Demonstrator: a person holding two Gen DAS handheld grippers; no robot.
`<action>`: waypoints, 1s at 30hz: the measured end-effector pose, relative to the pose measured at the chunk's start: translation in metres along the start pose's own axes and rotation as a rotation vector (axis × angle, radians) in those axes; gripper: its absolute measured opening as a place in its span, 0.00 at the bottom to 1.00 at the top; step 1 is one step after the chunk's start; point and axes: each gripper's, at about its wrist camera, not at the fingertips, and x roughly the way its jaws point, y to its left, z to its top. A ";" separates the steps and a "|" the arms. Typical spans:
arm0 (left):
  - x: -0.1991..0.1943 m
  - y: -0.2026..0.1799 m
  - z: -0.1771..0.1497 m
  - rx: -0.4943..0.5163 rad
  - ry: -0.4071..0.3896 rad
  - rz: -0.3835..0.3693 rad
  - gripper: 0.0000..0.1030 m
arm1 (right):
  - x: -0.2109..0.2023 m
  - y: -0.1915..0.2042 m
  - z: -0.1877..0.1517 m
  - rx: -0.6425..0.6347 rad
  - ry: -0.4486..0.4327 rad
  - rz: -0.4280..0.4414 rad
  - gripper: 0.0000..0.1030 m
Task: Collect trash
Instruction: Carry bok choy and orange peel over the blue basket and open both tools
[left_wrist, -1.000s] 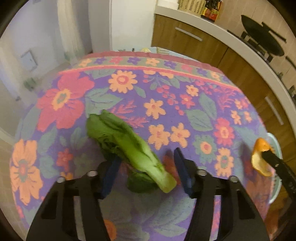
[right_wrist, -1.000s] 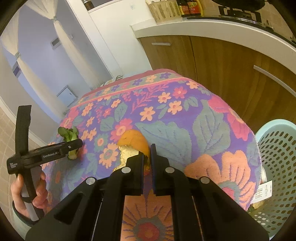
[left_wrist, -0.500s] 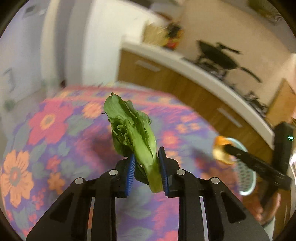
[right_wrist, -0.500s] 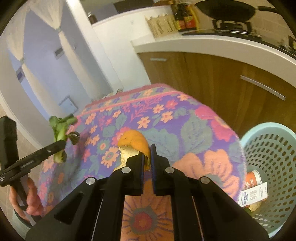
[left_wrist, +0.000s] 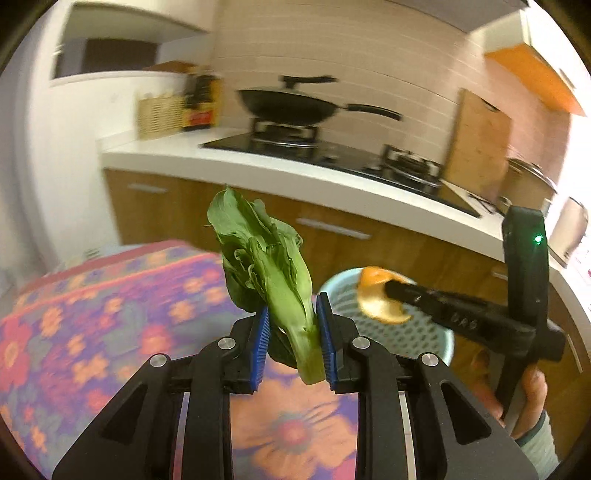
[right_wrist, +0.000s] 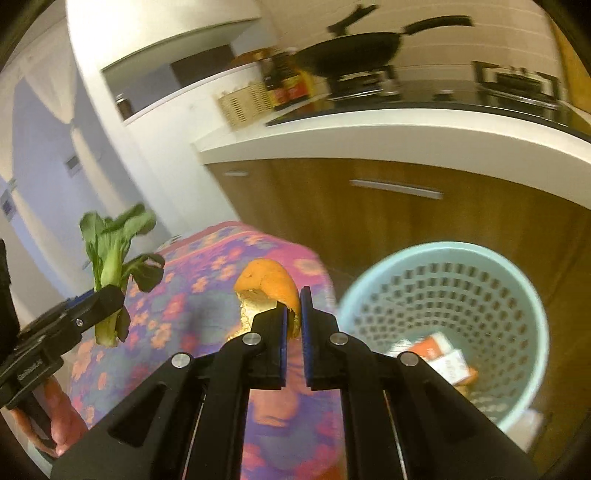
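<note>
Left claw: the left gripper (left_wrist: 291, 341) is clamped on the pale stalk of a bok choy (left_wrist: 266, 266), blue pads pressing both sides, leaves standing up above the jaws and the cut end poking out below.
Right claw: the right gripper (right_wrist: 293, 319) is pinched almost completely together on the edge of an orange peel (right_wrist: 267, 291), most of the peel sticking up and to the left of the pads.
Where the bin sits: from the right claw, the pale blue perforated basket (right_wrist: 532, 295) is just ahead and to the right, lower down, with a couple of cartons already at the bottom; from the left claw its rim shows just beyond and to the right of the jaws, behind the peel.
Under the claws: both seem to hang over the edge of the flowered tablecloth (left_wrist: 92, 314), not over the basket mouth yet, I'd say.
Doing it well: I'd carry each piece right over the open mouth before letting go, right claw first since it is nearer.
Watch for: the bok choy is long and top-heavy, so it may tumble sideways; best let go well inside the rim.
Crowding: the two claws are near each other; go one at a time.
</note>
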 end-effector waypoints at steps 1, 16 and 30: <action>0.005 -0.007 0.000 0.013 0.003 -0.013 0.22 | -0.003 -0.008 -0.001 0.010 -0.003 -0.022 0.04; 0.136 -0.092 -0.011 0.055 0.215 -0.234 0.22 | -0.017 -0.127 -0.028 0.271 0.063 -0.240 0.04; 0.173 -0.100 -0.017 0.041 0.329 -0.244 0.25 | 0.006 -0.163 -0.048 0.412 0.198 -0.217 0.43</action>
